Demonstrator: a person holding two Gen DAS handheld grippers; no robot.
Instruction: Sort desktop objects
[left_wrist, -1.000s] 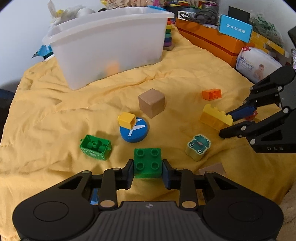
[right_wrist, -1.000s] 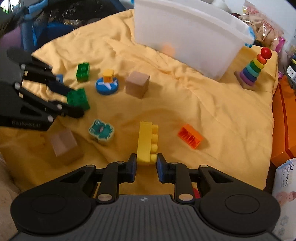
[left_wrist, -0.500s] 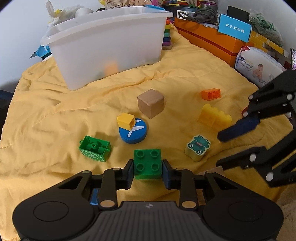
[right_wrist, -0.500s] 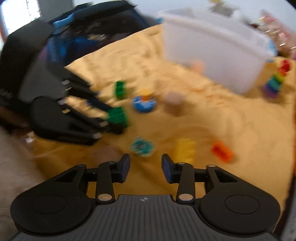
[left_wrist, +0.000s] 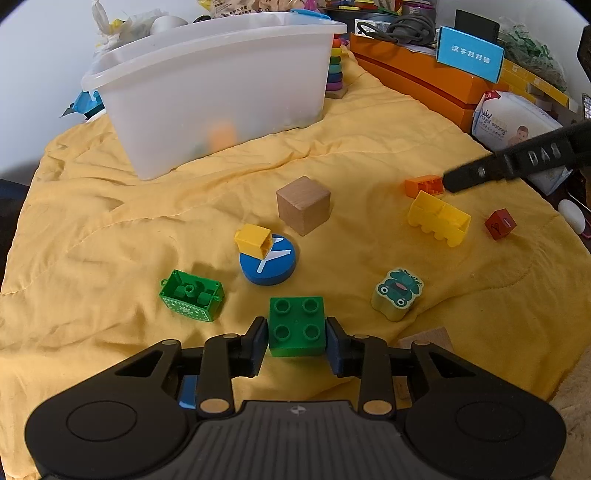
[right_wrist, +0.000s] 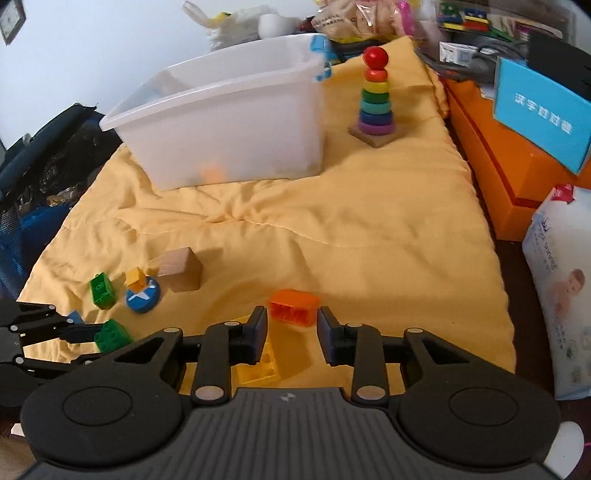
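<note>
Left wrist view: the left gripper (left_wrist: 296, 338) is clamping its jaws on a green four-stud brick (left_wrist: 296, 330), holding it over the near edge of the yellow cloth (left_wrist: 110, 236). Sorting looks barely begun: the white bin (left_wrist: 221, 92) at the far left corner is showing only an orange shape and something darker through its wall. Lying loose are a wooden cube (left_wrist: 303, 204), a small yellow brick (left_wrist: 254, 240) leaning on a blue disc (left_wrist: 267, 263), an overturned green brick (left_wrist: 192, 295), a frog block (left_wrist: 398, 293), a long yellow brick (left_wrist: 439, 218), an orange brick (left_wrist: 424, 185) and a red cube (left_wrist: 500, 224) near the right edge. The stretch of cloth between the toys and the bin is lying open.

Right wrist view: the right gripper (right_wrist: 291, 338) is hanging with jaws apart and empty, the orange brick (right_wrist: 294, 307) sitting just beyond the tips and the long yellow brick (right_wrist: 258, 363) beneath the left finger. An orange box (right_wrist: 491, 155) and a wipes pack (right_wrist: 557, 295) are crowding the right edge; a ring stacker (right_wrist: 375, 99) is standing beside the bin (right_wrist: 236, 122), narrowing the approach on that side.
</note>
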